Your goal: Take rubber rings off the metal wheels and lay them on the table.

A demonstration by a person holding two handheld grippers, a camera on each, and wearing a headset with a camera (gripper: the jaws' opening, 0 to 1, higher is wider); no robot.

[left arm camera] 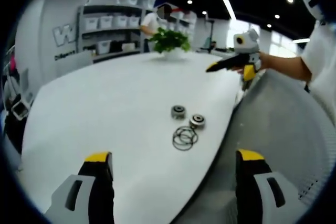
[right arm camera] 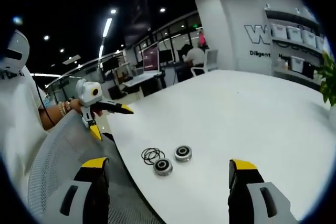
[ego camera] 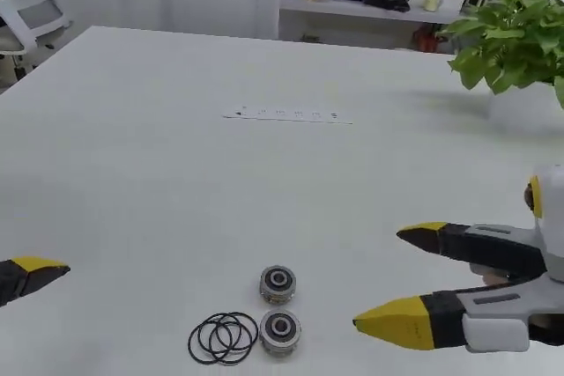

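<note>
Two metal wheels (ego camera: 278,283) (ego camera: 280,329) stand side by side near the front edge of the white table (ego camera: 176,156). A small pile of black rubber rings (ego camera: 225,338) lies flat just left of the nearer wheel. The wheels (left arm camera: 178,112) (left arm camera: 197,120) and rings (left arm camera: 185,137) sit ahead of my left gripper (left arm camera: 170,163), which is open and empty. My right gripper (ego camera: 388,279) is open to the right of the wheels, a short way off. Its own view shows the wheels (right arm camera: 183,153) (right arm camera: 163,167) and the rings (right arm camera: 151,155) between its spread jaws (right arm camera: 167,169).
A potted green plant (ego camera: 511,33) stands at the table's far right. A flat white strip (ego camera: 286,115) lies mid-table. A grey chair (ego camera: 225,8) and a shelf with boxes sit behind the table. A mesh chair back (right arm camera: 58,156) is close to the table's near edge.
</note>
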